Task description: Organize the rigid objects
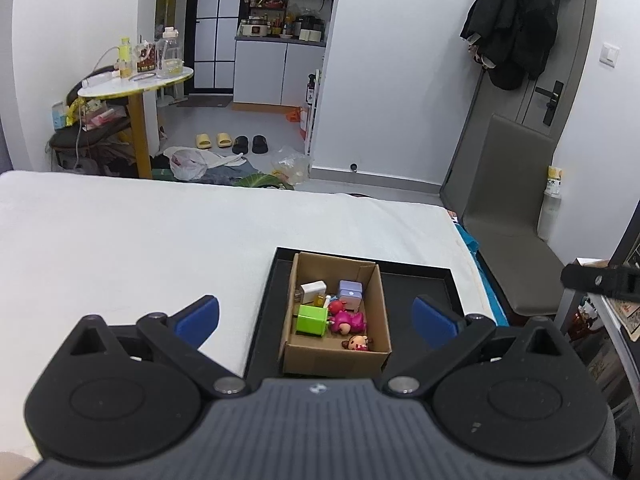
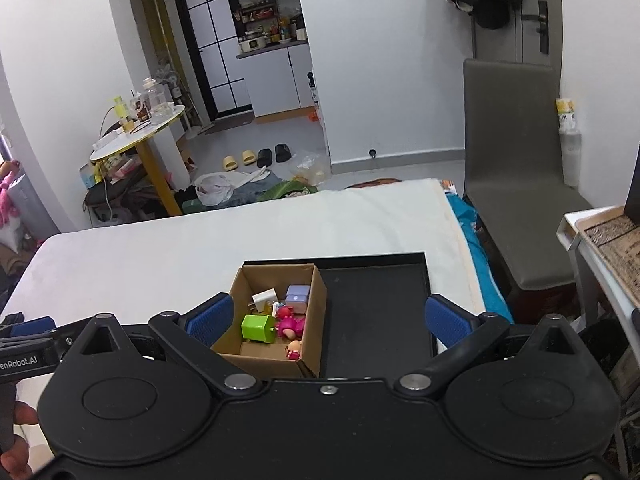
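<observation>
While both tools hang above the bed, nothing is in their grasp. The left gripper (image 1: 316,318) has its blue pads (image 1: 200,320) spread wide apart, holding nothing, touching nothing. In its view the cardboard box (image 1: 374,312) sits right between the two fingers, lower down on the surface. Same story for the right gripper (image 2: 330,320): blue pads (image 2: 212,318) flung wide, empty, clear of everything.

The box stands in the left part of a black tray (image 1: 416,280), and the tray lies on the white bed cover (image 1: 120,240) near its right edge. The rest of the tray is bare.

Inside the box, there's the haul: a green cube (image 1: 312,320) near the left wall, a pink figure (image 1: 350,320) lying just beside it, a small doll (image 1: 357,343) at the near wall, a lilac block (image 1: 350,294) at the back right, and a white plug-like block (image 1: 313,291) at the back left. They're packed close, some touching.

In the right wrist view, a hand (image 2: 20,440) shows at the lower left, by the other tool's handle. A grey chair (image 2: 516,168) stands beside the bed on the right, slippers (image 1: 232,142) on the floor beyond.
</observation>
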`<state>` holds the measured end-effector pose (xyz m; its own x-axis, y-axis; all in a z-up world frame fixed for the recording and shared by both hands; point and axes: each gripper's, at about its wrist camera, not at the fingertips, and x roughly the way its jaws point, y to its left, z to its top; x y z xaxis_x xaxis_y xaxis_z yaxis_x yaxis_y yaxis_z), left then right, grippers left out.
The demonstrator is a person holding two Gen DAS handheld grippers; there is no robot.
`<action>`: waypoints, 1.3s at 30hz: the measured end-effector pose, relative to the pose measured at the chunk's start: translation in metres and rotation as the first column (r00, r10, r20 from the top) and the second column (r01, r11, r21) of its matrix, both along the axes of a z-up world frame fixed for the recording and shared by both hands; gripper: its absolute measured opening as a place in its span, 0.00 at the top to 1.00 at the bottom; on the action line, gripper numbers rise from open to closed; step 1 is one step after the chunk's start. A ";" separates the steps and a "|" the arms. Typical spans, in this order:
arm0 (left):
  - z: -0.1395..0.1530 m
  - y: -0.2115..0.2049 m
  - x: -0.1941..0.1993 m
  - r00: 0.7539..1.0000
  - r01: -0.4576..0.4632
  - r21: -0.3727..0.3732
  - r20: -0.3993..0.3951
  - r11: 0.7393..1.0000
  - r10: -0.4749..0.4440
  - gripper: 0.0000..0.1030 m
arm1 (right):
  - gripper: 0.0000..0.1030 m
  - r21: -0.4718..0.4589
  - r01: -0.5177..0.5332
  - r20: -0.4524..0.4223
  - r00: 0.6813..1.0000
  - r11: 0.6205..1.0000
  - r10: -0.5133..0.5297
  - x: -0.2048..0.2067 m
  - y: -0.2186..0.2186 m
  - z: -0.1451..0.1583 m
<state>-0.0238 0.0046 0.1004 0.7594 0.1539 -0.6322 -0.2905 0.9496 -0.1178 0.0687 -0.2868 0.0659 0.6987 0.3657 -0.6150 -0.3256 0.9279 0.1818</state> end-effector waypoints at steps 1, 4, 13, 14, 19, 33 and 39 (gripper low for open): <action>0.002 -0.001 -0.002 1.000 -0.010 0.014 0.005 1.000 0.010 0.01 | 0.00 0.023 -0.003 0.003 1.000 1.000 0.003 -0.003 -0.002 0.002; 0.009 -0.005 -0.008 1.000 0.000 0.029 0.021 1.000 0.000 0.01 | 0.00 0.053 0.001 0.011 1.000 0.999 -0.001 -0.009 -0.004 0.006; 0.020 -0.008 -0.020 0.998 0.009 0.072 0.055 0.997 -0.013 0.01 | 0.00 0.005 -0.012 0.025 1.000 1.000 0.012 -0.022 0.006 0.001; 0.021 -0.007 -0.020 0.998 0.008 0.073 0.057 0.997 -0.012 0.01 | 0.00 0.007 -0.013 0.022 1.000 1.000 0.013 -0.023 0.006 0.000; 0.021 -0.005 -0.021 0.998 0.007 0.068 0.065 0.998 -0.011 0.01 | 0.00 0.034 -0.009 0.004 1.000 0.999 0.009 -0.027 0.001 -0.006; 0.008 -0.007 -0.015 0.999 0.026 0.048 0.023 0.999 -0.028 0.01 | 0.00 0.030 -0.006 -0.017 1.000 1.000 0.006 -0.029 -0.001 -0.015; 0.009 -0.006 -0.016 1.000 0.022 0.046 0.020 0.999 -0.023 0.01 | 0.00 0.010 0.014 -0.026 1.000 1.000 -0.014 -0.026 -0.001 -0.016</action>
<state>-0.0396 -0.0016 0.1092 0.7761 0.1645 -0.6088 -0.2666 0.9605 -0.0804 0.0422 -0.2874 0.0501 0.6879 0.3621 -0.6290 -0.3074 0.9304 0.1995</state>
